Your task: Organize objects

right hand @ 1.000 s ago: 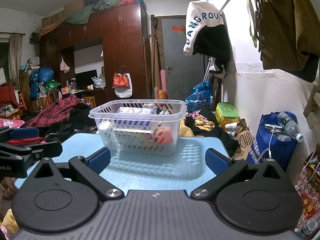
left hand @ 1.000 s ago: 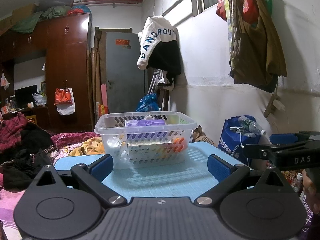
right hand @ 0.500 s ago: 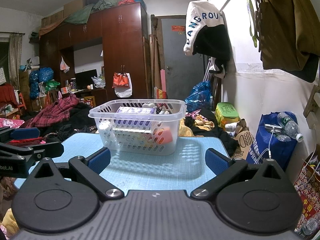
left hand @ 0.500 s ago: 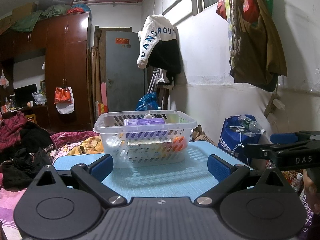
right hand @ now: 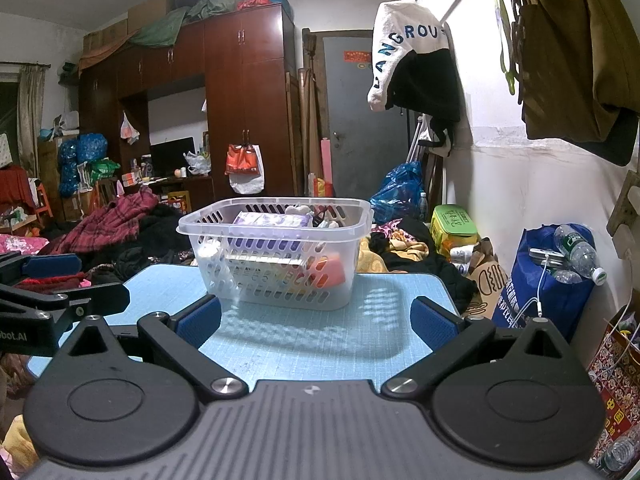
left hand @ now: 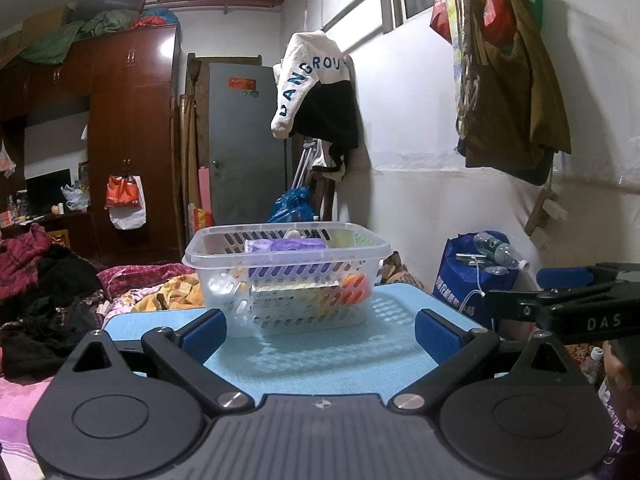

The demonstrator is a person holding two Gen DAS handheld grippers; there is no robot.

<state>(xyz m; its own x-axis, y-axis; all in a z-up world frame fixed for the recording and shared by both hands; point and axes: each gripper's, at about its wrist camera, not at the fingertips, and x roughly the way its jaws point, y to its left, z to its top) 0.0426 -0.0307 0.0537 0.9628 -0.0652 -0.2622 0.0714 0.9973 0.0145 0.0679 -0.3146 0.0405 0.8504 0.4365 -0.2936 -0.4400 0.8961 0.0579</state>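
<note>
Basket (left hand: 286, 280) of clear slotted plastic stands on the light-blue table (left hand: 320, 356), toward its far edge, already holding a purple packet (left hand: 286, 246), a flat white box and something orange (left hand: 354, 282) low on its right side. Over the last second almost nothing has changed: the basket sits where it did and both tools have barely drifted. With no loose item visible on the table, the sorting looks finished or paused. The left hand-held gripper (left hand: 320, 330) hovers level over the near table edge, fingers spread wide and empty, pointing at the basket but well short of it. The right hand-held gripper (right hand: 316, 318) mirrors it alongside, likewise spread and empty. Clothes piled on the bed (right hand: 120, 220) lie beyond.
</note>
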